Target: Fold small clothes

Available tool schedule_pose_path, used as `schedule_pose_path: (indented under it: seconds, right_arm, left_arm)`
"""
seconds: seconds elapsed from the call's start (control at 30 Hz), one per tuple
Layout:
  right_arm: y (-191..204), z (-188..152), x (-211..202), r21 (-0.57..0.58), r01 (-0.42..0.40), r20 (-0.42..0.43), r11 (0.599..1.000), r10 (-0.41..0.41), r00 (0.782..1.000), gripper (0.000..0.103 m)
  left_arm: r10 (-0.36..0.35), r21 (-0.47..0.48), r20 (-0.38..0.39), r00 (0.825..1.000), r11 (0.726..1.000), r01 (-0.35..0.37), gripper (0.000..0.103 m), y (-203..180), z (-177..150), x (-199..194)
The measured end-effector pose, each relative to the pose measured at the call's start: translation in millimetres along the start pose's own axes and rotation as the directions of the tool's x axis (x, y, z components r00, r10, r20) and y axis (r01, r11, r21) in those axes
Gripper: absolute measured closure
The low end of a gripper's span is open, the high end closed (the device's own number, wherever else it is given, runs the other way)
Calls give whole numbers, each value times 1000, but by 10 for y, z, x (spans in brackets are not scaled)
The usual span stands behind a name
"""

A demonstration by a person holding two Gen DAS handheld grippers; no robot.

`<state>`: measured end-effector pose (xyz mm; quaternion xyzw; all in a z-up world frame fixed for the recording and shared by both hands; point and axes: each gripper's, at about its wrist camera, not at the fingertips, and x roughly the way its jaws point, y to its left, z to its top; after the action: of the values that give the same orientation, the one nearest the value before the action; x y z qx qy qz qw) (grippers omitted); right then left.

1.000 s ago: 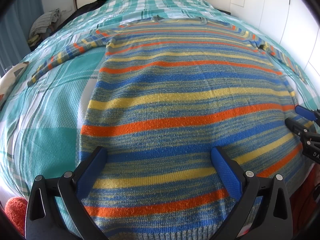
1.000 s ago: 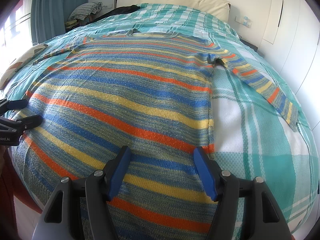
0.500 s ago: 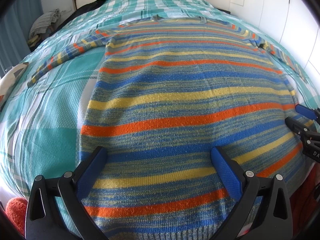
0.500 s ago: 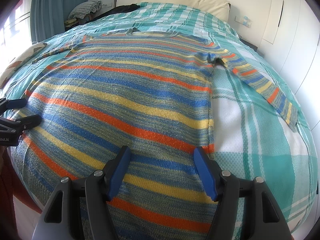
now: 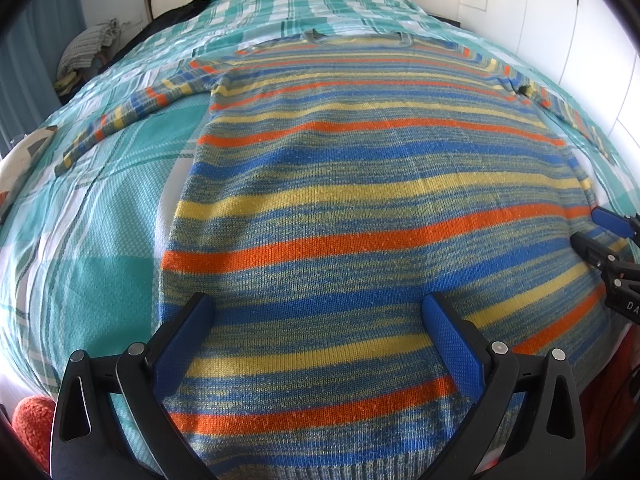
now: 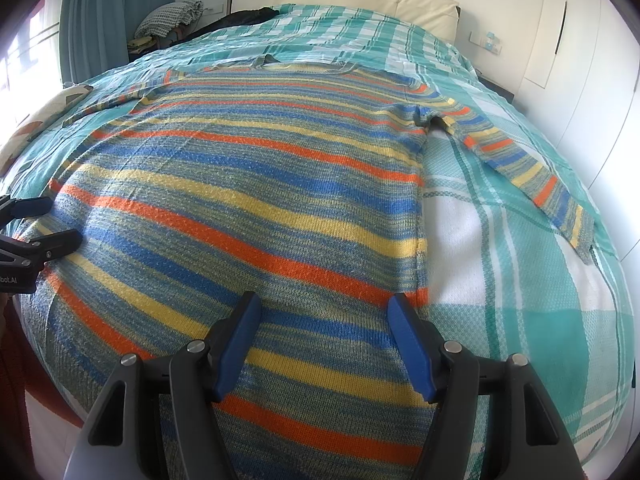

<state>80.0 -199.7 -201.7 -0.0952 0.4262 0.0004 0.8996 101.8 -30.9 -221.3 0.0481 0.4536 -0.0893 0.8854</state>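
Striped blue, orange and yellow knit sweater (image 5: 360, 208) flat on teal plaid bed (image 6: 520, 280); left claw (image 5: 320, 312) and right claw (image 6: 324, 308) both apart over its hem

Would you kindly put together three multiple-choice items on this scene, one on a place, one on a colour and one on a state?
1. Where does the striped sweater lie?
A. On a wooden floor
B. Spread flat on the checked bedspread
C. Hung on a chair

2. Which colours are the sweater's bold stripes?
A. Orange, yellow and blue
B. Pink and black
C. Purple and white

3. How do the left tool and the right tool stand?
A. Both shut on the hem
B. One open, one shut on a sleeve
C. Both open, holding nothing

Key: 1 B, the sweater's body and both sleeves lie spread on the teal and white bedspread. 2 A, those three colours band the knit in both views. 3 C, each tool's blue fingers stand well apart above the knit with no cloth between them.
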Motion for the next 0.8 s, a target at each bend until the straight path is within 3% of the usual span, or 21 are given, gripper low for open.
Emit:
schedule_pose_path:
  seconds: [0.4,0.53,0.63,0.7,0.77,0.8]
  right_arm:
    - [2,1,5,-1,0,1,1000,0,1000,37]
    - [-132,121,-142,4,-33,-44,999,33,998,39]
    - [-619,284,-440,140,-71,59,988,63,996,38]
    - [-1197,397,-547,264,-60,103,963,34,994,37]
    - [-1874,451,-523,410,-40,110,911,-7,994,37]
    - [-2274,440,-486,503,-7,97,864,-48,994,37]
  left_arm:
    - [0,0,0,1000,1000,0,1,3,0,-8]
    - [18,12,-39,999,1000,-17,1,15,46,-110]
    - [-43,-39,-21,999,998,42,1,141,67,-392]
    - [-63,-79,24,998,995,64,1,255,73,-607]
    - [-55,-106,58,997,992,61,1,360,61,-736]
    - [-45,-125,72,996,991,54,1,423,47,-784]
